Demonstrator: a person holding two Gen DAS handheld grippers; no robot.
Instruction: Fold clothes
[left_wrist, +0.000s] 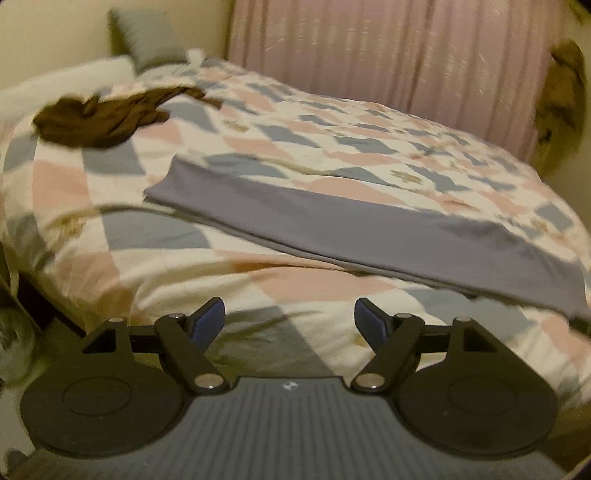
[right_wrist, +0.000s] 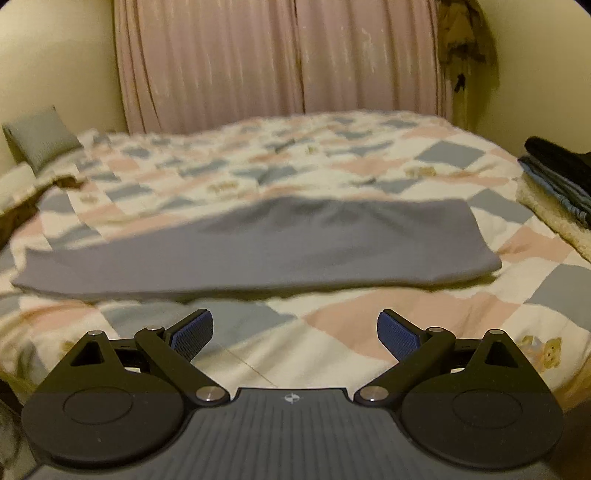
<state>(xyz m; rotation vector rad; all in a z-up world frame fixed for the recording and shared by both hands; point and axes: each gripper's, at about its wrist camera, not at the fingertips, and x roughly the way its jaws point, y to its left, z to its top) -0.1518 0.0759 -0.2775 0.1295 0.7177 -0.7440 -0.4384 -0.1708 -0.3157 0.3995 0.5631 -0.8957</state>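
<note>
Dim warm yellowish light filling room. Motion blur smearing quilt (left_wrist: 295, 122) and curtain (right_wrist: 280, 59). Fisheye bending edges, corners darkening at 1 and 11 o'clock. Soft shadow lying under grey garment (right_wrist: 277, 240).

A checked quilt (right_wrist: 369, 177) in pink, grey-blue and cream covers the bed. Pink curtains (right_wrist: 280, 62) hang behind it, and a grey cushion (left_wrist: 147, 37) leans against the cream wall (right_wrist: 55, 55).

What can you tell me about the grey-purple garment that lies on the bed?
The grey-purple garment is soft, plain cloth without print, folded into a long flat band. It lies across the checked pink, blue and white quilt, resting only on it. A few shallow wrinkles show near its middle. Both open grippers, left gripper and right gripper, are apart from it, nearer the bed's edge.
</note>
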